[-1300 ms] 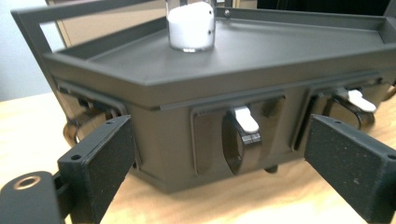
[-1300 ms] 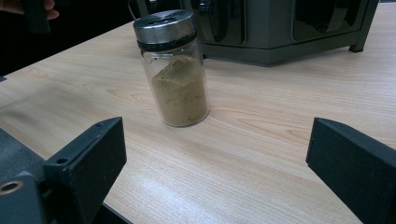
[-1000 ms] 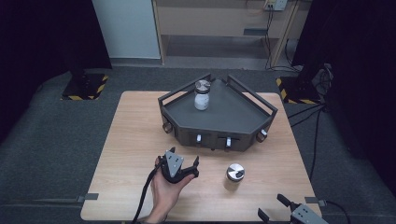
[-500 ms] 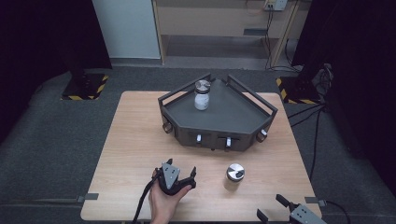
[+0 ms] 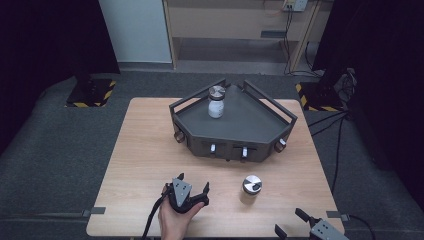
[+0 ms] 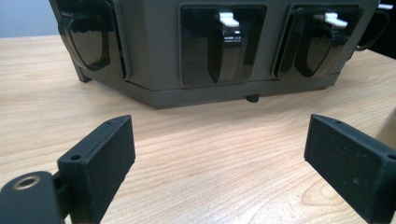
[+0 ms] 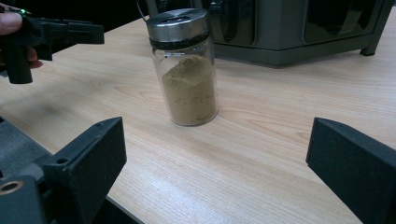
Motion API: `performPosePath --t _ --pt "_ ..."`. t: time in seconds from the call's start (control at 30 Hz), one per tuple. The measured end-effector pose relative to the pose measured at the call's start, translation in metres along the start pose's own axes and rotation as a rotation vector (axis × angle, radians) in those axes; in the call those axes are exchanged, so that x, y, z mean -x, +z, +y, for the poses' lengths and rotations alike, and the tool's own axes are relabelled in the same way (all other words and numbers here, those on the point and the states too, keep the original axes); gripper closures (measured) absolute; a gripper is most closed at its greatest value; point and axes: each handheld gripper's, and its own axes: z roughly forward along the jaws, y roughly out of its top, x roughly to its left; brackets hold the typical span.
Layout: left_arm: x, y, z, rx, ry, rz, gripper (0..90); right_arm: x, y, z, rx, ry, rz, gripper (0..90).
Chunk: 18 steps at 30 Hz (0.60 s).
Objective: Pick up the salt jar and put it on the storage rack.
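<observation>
Left claw [image 5: 191,190] sits low in the frame, bottom centre-left of the high view, jaws spread wide with nothing between them, just bare counter [image 5: 150,150]. In the left claw view it's looking straight at the front wall of the dark grey tray rack [image 6: 196,46], the one with the little white-tipped latches. Right claw [image 5: 305,227] is at the bottom right corner of the high view, also released and empty, jaws wide apart.

The thing to go for looks like the spice jar [image 7: 184,65] with the metal shaker lid, tan powder inside. It stands upright on the counter, lower centre-right of the high view [image 5: 251,188], between the two claws and in front of the rack. In the right claw view it's dead centre between the jaws but still well ahead of them.

A second jar [image 5: 216,101] with white contents already stands upright in the tray, upper middle of the frame.

My take: the right claw is lined up better, so push it straight forward until the glass body sits between the pads. Grab below the lid, mid-body, and squeeze gently since glass is slick. Keep it upright on the lift and clear the rack's rail before setting it down.
</observation>
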Motion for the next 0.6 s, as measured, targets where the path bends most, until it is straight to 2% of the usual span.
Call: performPosePath --t 0.3,0.6 --pt "-0.0017 0.0008 -0.0013 0.001 0.007 -0.009 7.4 0.0 -0.0006 0.0002 0.001 0.001 -0.023 5.4" --pt "-0.0027 -0.0021 0.0004 0.013 -0.005 -0.006 7.4 0.0004 0.0025 0.0017 0.001 0.005 -0.003 5.3"
